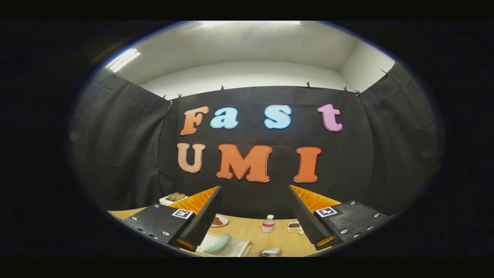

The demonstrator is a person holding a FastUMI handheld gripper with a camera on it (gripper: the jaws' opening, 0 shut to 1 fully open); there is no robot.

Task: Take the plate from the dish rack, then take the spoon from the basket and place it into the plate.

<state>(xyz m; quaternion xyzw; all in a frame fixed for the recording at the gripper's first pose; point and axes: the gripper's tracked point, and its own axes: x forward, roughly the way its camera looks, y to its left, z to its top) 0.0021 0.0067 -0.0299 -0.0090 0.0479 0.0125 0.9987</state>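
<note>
Gripper (pixel 254 193) jaws spread wide, empty, above wooden table (pixel 251 235).

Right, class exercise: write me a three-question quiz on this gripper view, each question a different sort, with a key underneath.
1. True or false: the gripper has its fingers closed on the small bottle.
2. Multiple choice: where does the small bottle stand? A) on the wooden table, beyond the gap between the fingers; B) on the dish rack; C) pinched between the fingers.
3. Fill in: the pale green plate rests on the dish rack just beside the ____ finger.

Key
1. False: the fingers stand wide apart, holding nothing.
2. A
3. left
</note>
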